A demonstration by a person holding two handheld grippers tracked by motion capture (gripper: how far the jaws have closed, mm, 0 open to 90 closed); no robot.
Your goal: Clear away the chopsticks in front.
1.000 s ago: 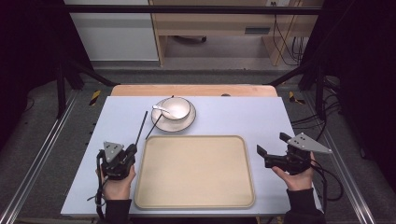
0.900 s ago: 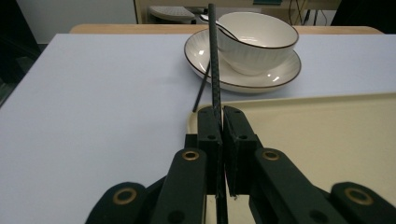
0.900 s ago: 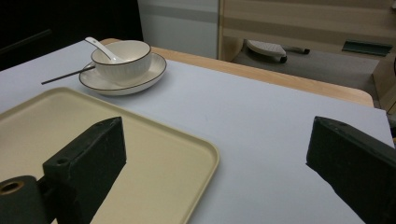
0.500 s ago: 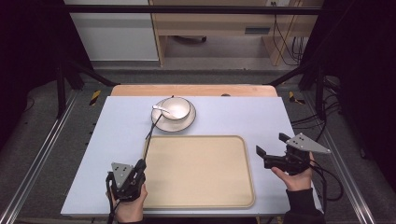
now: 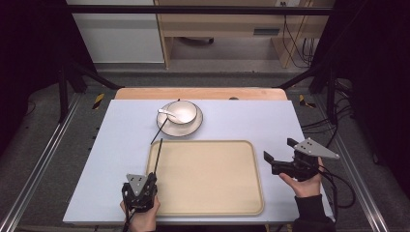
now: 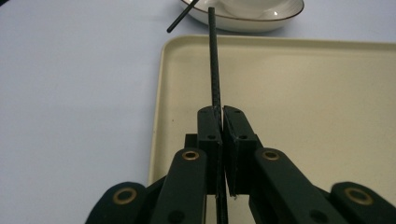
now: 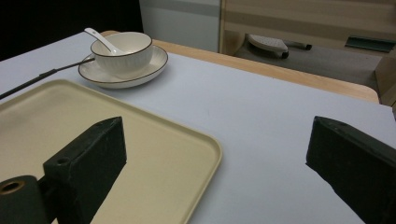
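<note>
Left gripper view: left gripper (image 6: pixel 221 122) pinches thin black chopstick (image 6: pixel 214 60), long axis running fwd over beige tray (image 6: pixel 299 93) edge toward plate (image 6: pixel 243 21). Right gripper view: right gripper (image 7: pixel 217 158) wide apart, holding nothing; ribbed white bowl (image 7: pixel 122 53) w/ spoon (image 7: pixel 97 38), 2nd chopstick (image 7: pixel 44 74) on plate rim.

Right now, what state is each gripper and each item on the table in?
left gripper: shut on one black chopstick, held over the tray's left edge.
right gripper: open, empty, beside the tray.
second chopstick: leaning on the plate rim.
tray: empty.
bowl: upright on the plate.
spoon: resting in the bowl.
</note>
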